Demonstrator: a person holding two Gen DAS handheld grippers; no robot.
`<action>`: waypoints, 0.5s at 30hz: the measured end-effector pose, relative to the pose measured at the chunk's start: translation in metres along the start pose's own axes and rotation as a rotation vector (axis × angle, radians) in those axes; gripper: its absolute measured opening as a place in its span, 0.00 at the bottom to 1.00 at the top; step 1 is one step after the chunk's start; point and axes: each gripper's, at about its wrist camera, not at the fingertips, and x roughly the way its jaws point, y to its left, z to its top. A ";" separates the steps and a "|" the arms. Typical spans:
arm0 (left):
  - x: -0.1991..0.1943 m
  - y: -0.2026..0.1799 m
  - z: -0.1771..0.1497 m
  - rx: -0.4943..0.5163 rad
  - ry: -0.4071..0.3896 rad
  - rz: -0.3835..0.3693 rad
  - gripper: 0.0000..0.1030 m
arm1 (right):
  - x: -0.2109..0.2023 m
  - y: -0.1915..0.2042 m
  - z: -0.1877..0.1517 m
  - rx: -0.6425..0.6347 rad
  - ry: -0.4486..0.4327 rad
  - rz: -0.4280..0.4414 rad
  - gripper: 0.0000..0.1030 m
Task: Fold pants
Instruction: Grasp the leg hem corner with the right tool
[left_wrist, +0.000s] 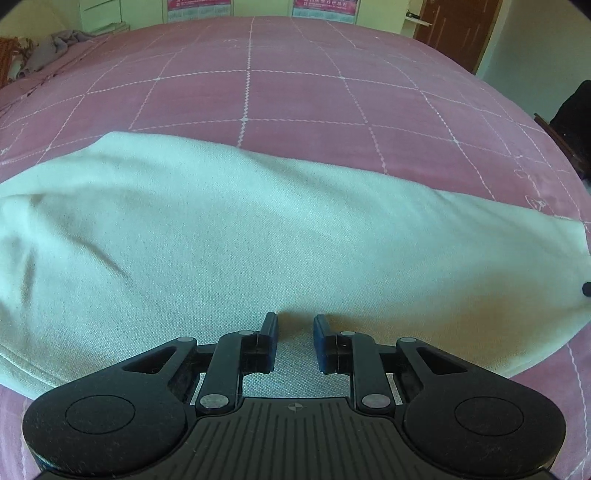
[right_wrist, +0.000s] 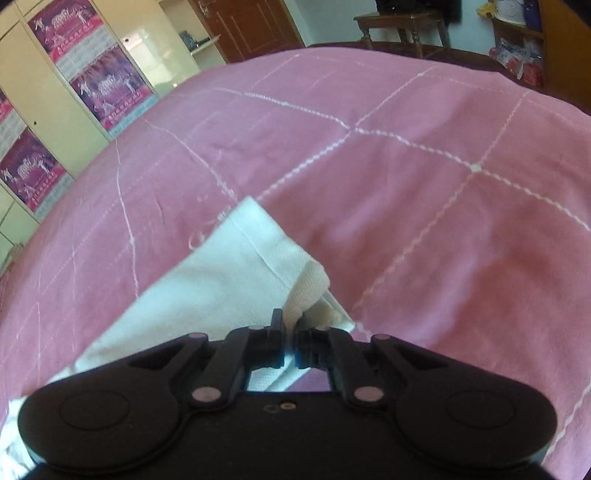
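White pants (left_wrist: 258, 236) lie stretched left to right across a pink bed cover (left_wrist: 258, 92). My left gripper (left_wrist: 295, 325) is open, its jaws a small gap apart, and rests low over the near edge of the pants with nothing between the fingers. In the right wrist view the hem end of the pants (right_wrist: 240, 266) lies on the cover. My right gripper (right_wrist: 290, 325) is shut on a bunched fold of that hem.
The pink bed cover with a white stitched grid (right_wrist: 424, 166) fills both views. A grey cloth heap (left_wrist: 55, 48) lies at the far left corner. A wardrobe with posters (right_wrist: 92, 74) stands behind; a wooden door (left_wrist: 458, 29) and wooden table (right_wrist: 402, 26) stand beyond the bed.
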 end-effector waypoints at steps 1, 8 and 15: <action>0.000 0.000 0.001 0.004 0.003 0.000 0.21 | 0.001 0.002 -0.001 -0.014 0.001 -0.010 0.06; -0.009 -0.015 0.006 -0.004 0.033 -0.109 0.21 | -0.028 0.003 -0.003 -0.036 -0.062 -0.079 0.74; 0.000 -0.040 0.004 0.054 0.041 -0.070 0.21 | -0.002 -0.013 -0.006 0.085 0.047 0.011 0.34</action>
